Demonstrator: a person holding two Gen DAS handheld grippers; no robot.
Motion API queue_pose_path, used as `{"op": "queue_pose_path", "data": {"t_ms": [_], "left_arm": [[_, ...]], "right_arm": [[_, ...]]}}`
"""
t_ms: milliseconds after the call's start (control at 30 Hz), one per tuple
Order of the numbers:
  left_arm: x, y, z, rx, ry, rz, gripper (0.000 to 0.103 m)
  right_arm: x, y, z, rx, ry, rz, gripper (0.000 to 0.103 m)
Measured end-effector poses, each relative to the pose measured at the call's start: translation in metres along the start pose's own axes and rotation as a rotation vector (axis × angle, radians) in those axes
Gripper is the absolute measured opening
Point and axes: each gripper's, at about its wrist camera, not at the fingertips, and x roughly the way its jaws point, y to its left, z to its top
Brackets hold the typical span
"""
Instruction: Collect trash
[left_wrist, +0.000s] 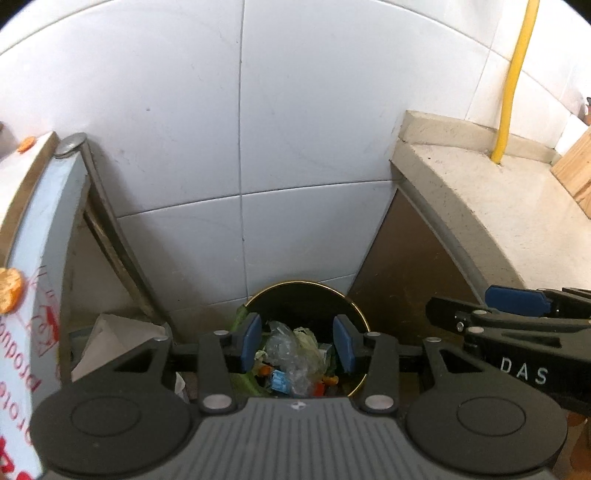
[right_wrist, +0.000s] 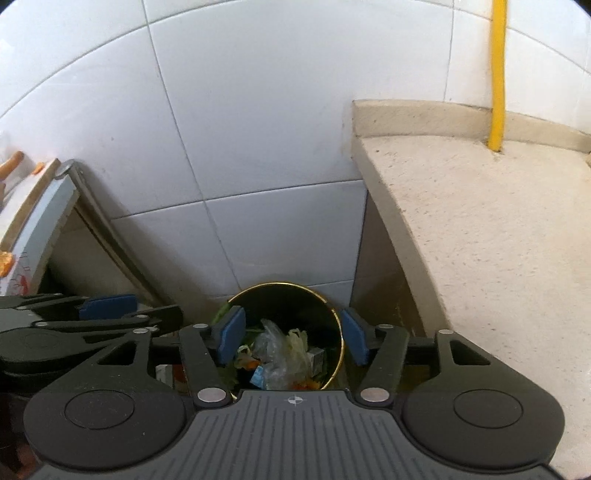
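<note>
Black with a thin gold rim, the trash bin stands on the floor against the white tiled wall, in the gap between a speckled stone desk on the right and a white cabinet on the left. Inside it lies the collected trash: a crumpled clear plastic bag, pale green vegetable leaves, a small carton, a blue scrap and orange bits. The left tool hangs above the bin's mouth, pointing steeply down, its blue pads partly spread with nothing between them. The right tool hangs just beside it, also over the bin, its pads spread wider, close to the bin's rim on either side in the right wrist view, and likewise pinching nothing. Each tool shows at the edge of the other's view, the two bodies close together. A yellow pipe runs down the wall to the desk's back edge, and a piece of light wood rests on the desk near its far right corner. Orange peel pieces lie on the cabinet's edge at the left.
</note>
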Motion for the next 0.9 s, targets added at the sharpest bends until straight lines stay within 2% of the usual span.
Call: {"op": "queue_pose_path", "data": {"t_ms": [533,900], "left_arm": [[-0.028,-0.014,-0.016,-0.035,-0.022,0.025,0.039],[-0.046,-0.028,-0.024,-0.053,-0.057,0.051,0.047]], "right_arm": [[-0.02,-0.009,-0.009,-0.021,-0.004,0.056,0.07],[-0.036,-0.019,-0.013,-0.036,-0.027,0.085,0.071]]}}
